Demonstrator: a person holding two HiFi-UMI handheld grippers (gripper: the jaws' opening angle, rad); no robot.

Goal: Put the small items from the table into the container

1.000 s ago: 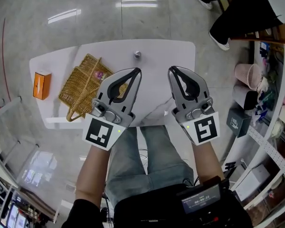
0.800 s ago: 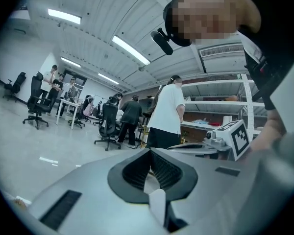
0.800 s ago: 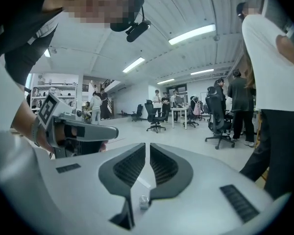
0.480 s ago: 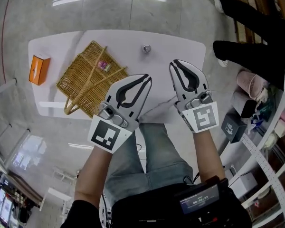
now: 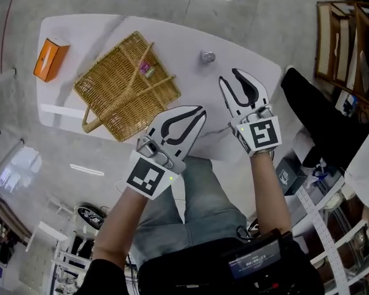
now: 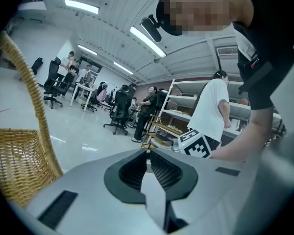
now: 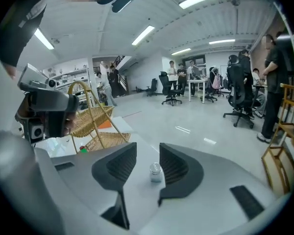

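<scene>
Head view: at ten o'clock we saw the wicker basket holding a pinkish item. The jar stood small and silver-capped. The left gripper had its jaws together, and the right gripper was opening its jaws, touching nothing.

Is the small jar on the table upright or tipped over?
Upright: the small jar stands on its base on the white table, cap on top.

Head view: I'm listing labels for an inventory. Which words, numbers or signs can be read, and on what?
No text reads clearly.
Small black device's screen: pale digits, too small to read.
Flat orange box: no legible print.
Black-and-white square marker and its twin: patterns, no letters.
Small pink-labelled item in the woven wicker basket: label too blurred to read.
</scene>
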